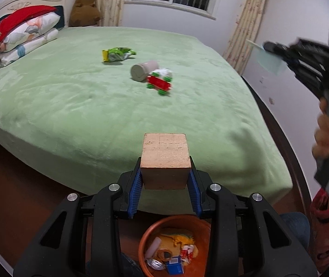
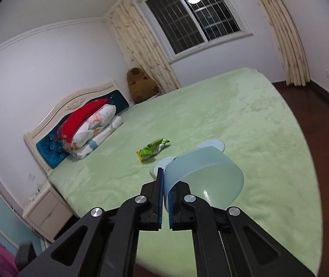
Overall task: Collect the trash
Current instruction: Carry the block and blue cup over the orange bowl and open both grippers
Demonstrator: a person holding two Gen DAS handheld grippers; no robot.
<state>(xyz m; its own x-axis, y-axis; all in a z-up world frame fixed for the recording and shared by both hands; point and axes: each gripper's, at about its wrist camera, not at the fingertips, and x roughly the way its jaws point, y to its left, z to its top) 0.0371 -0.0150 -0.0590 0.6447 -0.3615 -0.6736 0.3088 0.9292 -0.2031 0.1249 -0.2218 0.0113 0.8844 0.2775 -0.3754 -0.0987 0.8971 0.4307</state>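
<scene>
My left gripper [image 1: 165, 175] is shut on a tan wooden block [image 1: 165, 159], held above the foot of the green bed [image 1: 72, 106] and over an orange bin [image 1: 148, 233] that holds several pieces of trash. On the bed lie a green snack wrapper [image 1: 118, 55], a grey cup on its side [image 1: 143, 70], a white crumpled tissue [image 1: 163, 72] and a red and green toy car [image 1: 160, 83]. My right gripper [image 2: 164, 182] is shut on the rim of a pale blue plastic cup [image 2: 208, 175], held above the bed. The snack wrapper [image 2: 153, 150] lies beyond it.
Pillows and a red cloth [image 1: 23, 34] are stacked at the headboard, with a brown plush toy [image 1: 85, 9] beside them. A white bedside cabinet [image 2: 46, 212] stands by the bed. Dark wooden floor [image 2: 321, 115] runs around the bed. A window [image 2: 194, 11] and curtains are behind.
</scene>
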